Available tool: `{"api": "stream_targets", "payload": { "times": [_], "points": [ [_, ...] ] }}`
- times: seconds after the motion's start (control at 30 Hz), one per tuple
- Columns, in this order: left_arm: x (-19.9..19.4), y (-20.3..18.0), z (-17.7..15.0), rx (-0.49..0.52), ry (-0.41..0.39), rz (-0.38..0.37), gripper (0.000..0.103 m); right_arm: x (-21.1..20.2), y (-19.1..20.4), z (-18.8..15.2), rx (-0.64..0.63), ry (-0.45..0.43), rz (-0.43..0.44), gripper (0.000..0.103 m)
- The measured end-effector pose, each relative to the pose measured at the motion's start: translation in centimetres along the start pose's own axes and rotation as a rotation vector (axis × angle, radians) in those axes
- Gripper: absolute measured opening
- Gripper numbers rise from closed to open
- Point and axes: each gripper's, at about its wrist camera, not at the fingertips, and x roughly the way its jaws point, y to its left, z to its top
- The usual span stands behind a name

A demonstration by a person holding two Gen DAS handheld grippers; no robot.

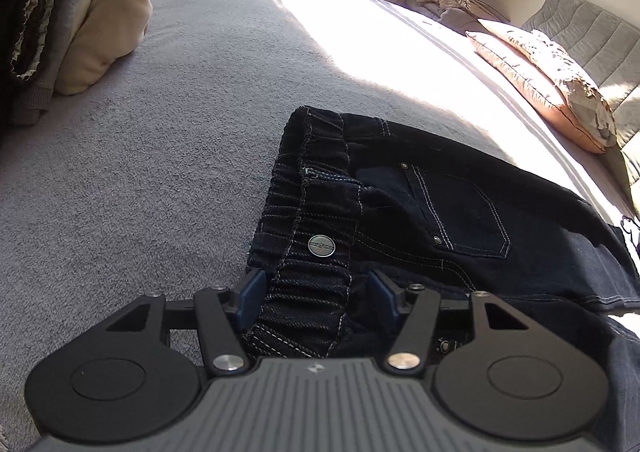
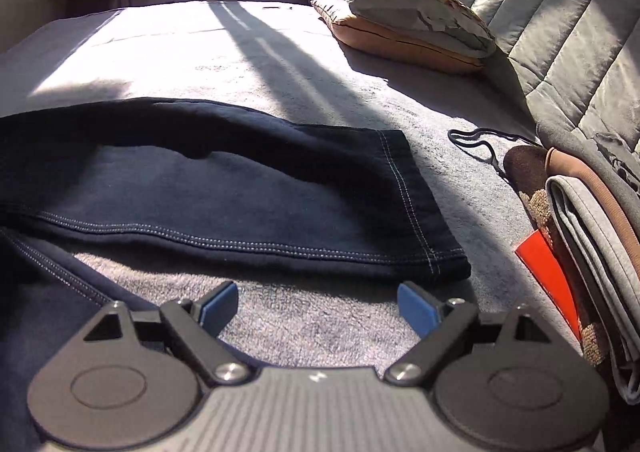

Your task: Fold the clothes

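Two grippers are seen above a bed covered by a grey blanket (image 1: 160, 156), on which a pair of dark jeans (image 1: 460, 212) is spread. In the left wrist view the left gripper (image 1: 318, 290) is placed over the elastic waistband (image 1: 316, 212) of the jeans, near the metal button (image 1: 321, 245). Its blue pads (image 1: 251, 292) are set partly apart, with the bunched waistband lying between them; the fabric is seen close to the pads, but whether it is pressed by them cannot be told. A back pocket (image 1: 460, 212) with pale stitching is shown to the right of the waistband.

In the right wrist view the right gripper (image 2: 318, 306) is held wide, with nothing between its pads, only bare blanket. One trouser leg (image 2: 240, 196) is laid flat just beyond the fingertips, its hem (image 2: 416, 204) turned toward the right. A second part of the jeans is seen at the lower left edge, beside the left finger.

Folded clothes (image 1: 76, 32) are stacked at the far left in the left wrist view, well apart from the jeans. A pillow (image 2: 408, 20) is lying near the padded headboard (image 2: 540, 12), in strong sunlight. Another folded pile (image 2: 592, 252) with a red piece (image 2: 548, 272) is placed at the right edge, and a thin dark cord (image 2: 480, 148) lies on the blanket near it.
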Motion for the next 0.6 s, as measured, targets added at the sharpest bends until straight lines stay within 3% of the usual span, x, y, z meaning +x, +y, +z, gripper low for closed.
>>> {"api": "stream_targets", "payload": {
  "times": [0.13,0.27,0.37,0.47,0.6],
  "points": [
    [0.3,-0.8,-0.5,0.088,-0.005,0.004,0.064,-0.8,-0.9,-0.2,0.031,0.003,0.040,0.088],
    [0.4,-0.7,-0.8,0.061,-0.033,-0.009,0.064,-1.4,-2.4,-1.7,0.035,0.030,0.081,0.089],
    [0.3,-0.8,-1.0,0.051,-0.066,0.004,0.049,-1.1,-3.5,-2.9,0.021,0.069,0.006,0.089],
    [0.0,-1.1,-1.2,0.031,-0.081,0.008,0.045,-0.6,-6.1,-3.5,0.090,0.103,-0.047,0.089],
    [-0.7,-0.5,-1.1,-0.029,-0.094,-0.020,0.041,-0.7,-9.0,-4.1,0.227,0.144,-0.035,0.089]
  ]
}}
